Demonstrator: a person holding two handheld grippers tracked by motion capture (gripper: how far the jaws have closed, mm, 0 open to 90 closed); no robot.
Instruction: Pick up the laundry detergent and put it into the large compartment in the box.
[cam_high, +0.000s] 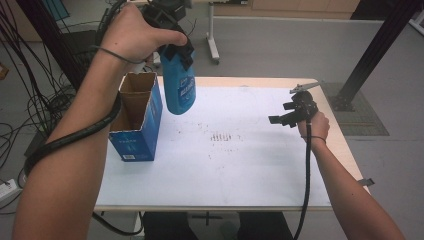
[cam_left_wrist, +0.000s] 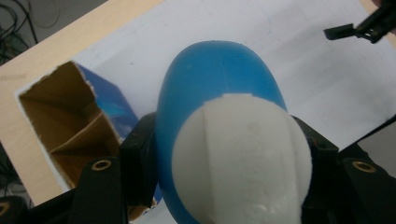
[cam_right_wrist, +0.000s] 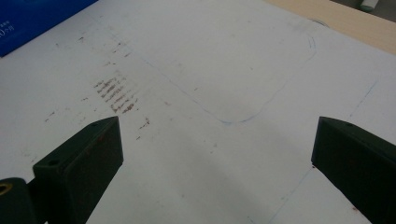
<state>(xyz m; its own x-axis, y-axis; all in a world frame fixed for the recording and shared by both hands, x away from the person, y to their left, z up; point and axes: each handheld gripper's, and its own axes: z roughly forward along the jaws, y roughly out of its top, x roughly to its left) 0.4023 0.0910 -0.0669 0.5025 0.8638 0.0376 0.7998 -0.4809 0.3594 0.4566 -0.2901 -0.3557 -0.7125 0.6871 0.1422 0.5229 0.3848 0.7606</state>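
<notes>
**High view inventory: blue bottle lifted beside open carton**

High view, item one: my left gripper (cam_high: 176, 50), raised above the far left part of the table, clamped on a blue bottle (cam_high: 179, 87). I see the bottle hanging neck-up in the air, its base clear of the surface, just to the right of the carton and apart from it. The black jaws press on the neck region below the cap; a printed label faces the camera, too small for me to read.

Item two: blue carton (cam_high: 137, 120), standing upright near the table's left edge, top flaps open, brown cardboard inside. In the left gripper view I look down past the bottle's white cap (cam_left_wrist: 240, 156) and blue shoulder (cam_left_wrist: 217, 70) into the carton (cam_left_wrist: 70, 126), which has a cardboard divider across its interior. The jaws sit tight against either side of the bottle there.

Item three: my right gripper (cam_high: 280, 120), held low over the right side of the table, well apart from bottle and carton. In the right gripper view its two black jaws stand wide apart with nothing between them, pointing down at the sheet.

Item four: white sheet (cam_high: 240, 165) covering the wooden table (cam_high: 345, 155), marked near its middle by a patch of brownish smudges (cam_high: 222, 137), seen closer in the right gripper view (cam_right_wrist: 116, 95), along with a faint pencilled outline (cam_right_wrist: 243, 112).
</notes>
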